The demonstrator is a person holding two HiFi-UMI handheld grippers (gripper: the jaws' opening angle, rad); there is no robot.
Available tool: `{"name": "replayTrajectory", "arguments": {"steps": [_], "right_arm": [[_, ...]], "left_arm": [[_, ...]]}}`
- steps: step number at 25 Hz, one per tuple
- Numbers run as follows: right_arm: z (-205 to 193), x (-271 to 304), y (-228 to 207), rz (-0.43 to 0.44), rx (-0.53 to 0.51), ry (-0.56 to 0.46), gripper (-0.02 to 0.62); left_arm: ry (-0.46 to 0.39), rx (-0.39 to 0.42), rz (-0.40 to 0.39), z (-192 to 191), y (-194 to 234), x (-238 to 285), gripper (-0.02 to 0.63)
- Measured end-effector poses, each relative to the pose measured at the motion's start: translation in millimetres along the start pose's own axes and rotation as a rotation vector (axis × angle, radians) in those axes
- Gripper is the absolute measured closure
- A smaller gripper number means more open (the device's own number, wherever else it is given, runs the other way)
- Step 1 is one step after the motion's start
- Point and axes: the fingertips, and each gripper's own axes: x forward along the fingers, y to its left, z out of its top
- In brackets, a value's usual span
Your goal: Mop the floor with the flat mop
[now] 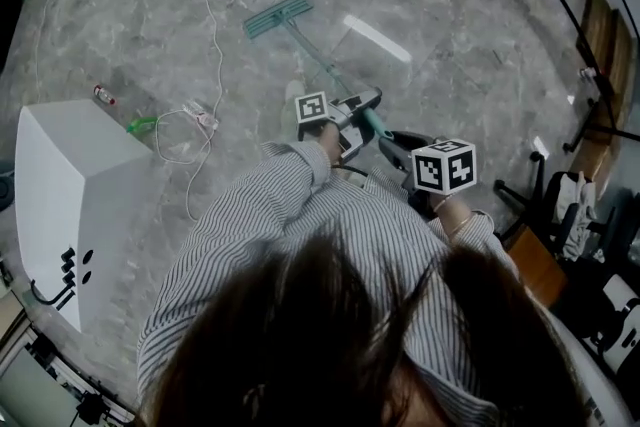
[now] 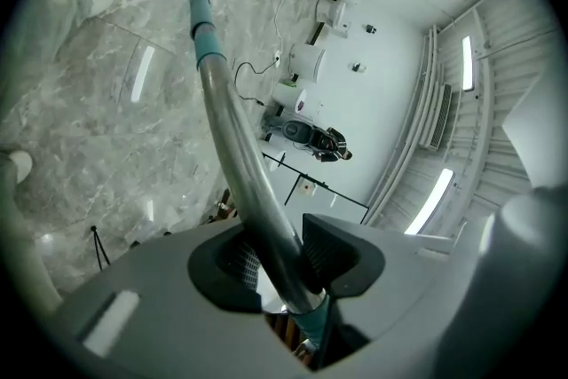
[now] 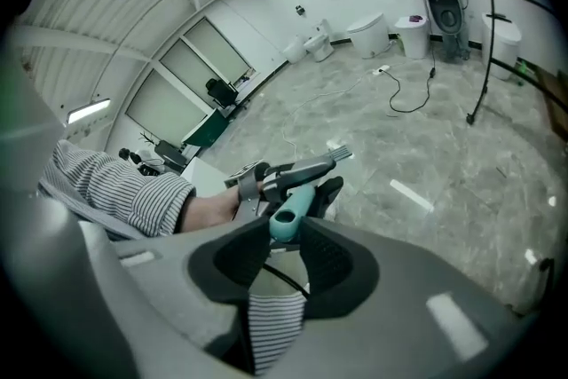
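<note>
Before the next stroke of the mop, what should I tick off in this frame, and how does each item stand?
1. Hold of the left gripper on the mop pole: ok, the pole is clamped between the pads.
2. Hold of the right gripper on the teal handle end: ok, it sits gripped at the jaw tips.
3. The mop head lying flat on the floor: ok, as far as the head view shows.
4. The white cable clear of the mop head: ok, it lies apart to the left in the head view, though a stroke that way would likely snag it.
5. Mop head damp: cannot tell.
</note>
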Motion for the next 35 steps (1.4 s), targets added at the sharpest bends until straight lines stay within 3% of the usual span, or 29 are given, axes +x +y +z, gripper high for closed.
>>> {"name": "replayTrajectory", "arguments": {"steps": [11,18,23,28,32,35], "right_arm": [[224,175,50,-0.039,-0.024,0.036,0.491],[351,260,75,-0.082,-0.106,0.024,0.491],[417,303,83,-0.131,-0.184,0.014,0.494],[463,342,91,-0.146,-0.176,0.000,0.494],[481,361,101,-0.149,-0.206,0.012,0.494],[476,367,102,-0.152,-0.221,0.032,0.494]], "left_arm": [[-0.072,-0.024,0.015,269,-116,-14,0.494],[-0.062,0.104,0.077,407,-183,-16,0.468],[-0.113,0.143,0.069,482,-217,-11,0.463],[-0.184,0.176,0.075,554,-227,-19,0.457],[-0.237,0.141,0.011,573,-250,-24,0.457],[-0.217,0.141,0.027,574,-247,-28,0.462]]}}
